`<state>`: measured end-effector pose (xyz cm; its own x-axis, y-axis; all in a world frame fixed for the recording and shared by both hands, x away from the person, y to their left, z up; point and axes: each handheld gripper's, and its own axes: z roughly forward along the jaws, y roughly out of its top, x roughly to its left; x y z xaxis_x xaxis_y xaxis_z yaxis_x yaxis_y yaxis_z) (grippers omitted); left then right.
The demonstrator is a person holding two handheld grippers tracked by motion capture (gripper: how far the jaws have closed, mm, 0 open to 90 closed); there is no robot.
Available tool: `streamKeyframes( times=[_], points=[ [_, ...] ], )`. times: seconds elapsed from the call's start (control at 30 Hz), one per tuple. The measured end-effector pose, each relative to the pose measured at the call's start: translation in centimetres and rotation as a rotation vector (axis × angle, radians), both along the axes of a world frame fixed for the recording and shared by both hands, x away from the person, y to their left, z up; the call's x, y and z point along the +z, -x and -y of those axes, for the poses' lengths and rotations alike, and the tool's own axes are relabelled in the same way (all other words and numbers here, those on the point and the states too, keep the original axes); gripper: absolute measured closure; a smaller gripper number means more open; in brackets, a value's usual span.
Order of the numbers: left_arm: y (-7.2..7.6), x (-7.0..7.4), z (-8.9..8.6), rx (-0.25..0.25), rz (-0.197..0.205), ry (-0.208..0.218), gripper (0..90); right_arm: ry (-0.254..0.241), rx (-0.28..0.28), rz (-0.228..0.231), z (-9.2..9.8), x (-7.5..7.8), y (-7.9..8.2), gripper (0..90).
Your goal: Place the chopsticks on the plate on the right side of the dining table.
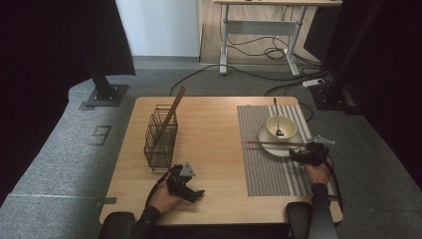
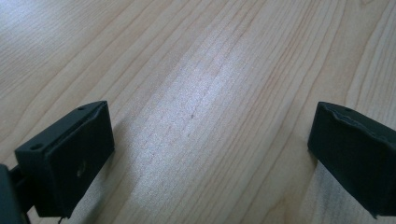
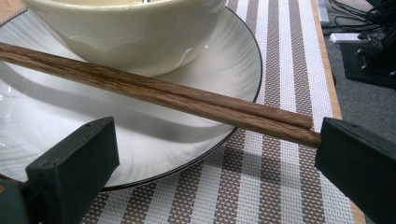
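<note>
Chopsticks point(image 3: 154, 91): pair lying across the plate point(image 3: 37, 121) rim in front of the bowl point(image 3: 126, 32), long axis left-right.
Right claw point(image 3: 217, 158): wide open, empty; one jaw touches the chopsticks' near end.
Left claw point(image 2: 205, 154): open, empty, over bare counter point(image 2: 196, 70), well apart.

2 brown wooden chopsticks point(image 3: 154, 91) lie side by side across the white plate point(image 3: 42, 121).

chopsticks point(image 1: 276, 143) across plate point(image 1: 263, 135), bowl point(image 1: 281, 126) on plate
</note>
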<state>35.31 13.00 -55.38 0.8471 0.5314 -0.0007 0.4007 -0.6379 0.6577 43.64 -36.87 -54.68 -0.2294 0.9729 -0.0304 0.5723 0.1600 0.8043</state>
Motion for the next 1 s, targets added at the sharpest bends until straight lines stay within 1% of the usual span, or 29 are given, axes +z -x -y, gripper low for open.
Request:
streamKeyframes(
  times=[0.2, 0.6, 0.67, 0.8, 0.9, 1.0],
  points=[
    [0.0, 0.0, 0.0, 0.000, 0.000, 0.000, 0.0, -0.004, 0.003, -0.002, 0.0, 0.0, 0.0, 0.0],
    [0.0, 0.0, 0.0, 0.000, 0.000, 0.000, 0.0, 0.003, 0.006, -0.008, -0.2, 0.0, -0.1, 0.0],
    [0.0, 0.0, 0.0, 0.000, 0.000, 0.000, 0.0, 0.007, -0.005, 0.003, -0.1, 0.2, 0.1, 0.0],
    [0.0, 0.0, 0.0, 0.000, 0.000, 0.000, 0.0, -0.012, -0.006, 0.036, -0.2, 0.9, 0.9, 0.0],
    [0.0, 0.0, 0.0, 0.000, 0.000, 0.000, 0.0, -0.022, 0.009, 0.043, -0.6, 1.0, 1.2, 0.0],
    [0.0, 0.0, 0.0, 0.000, 0.000, 0.000, 0.0, -0.024, 0.027, 0.037, -1.1, 1.0, 1.4, 0.2]
  ],
)
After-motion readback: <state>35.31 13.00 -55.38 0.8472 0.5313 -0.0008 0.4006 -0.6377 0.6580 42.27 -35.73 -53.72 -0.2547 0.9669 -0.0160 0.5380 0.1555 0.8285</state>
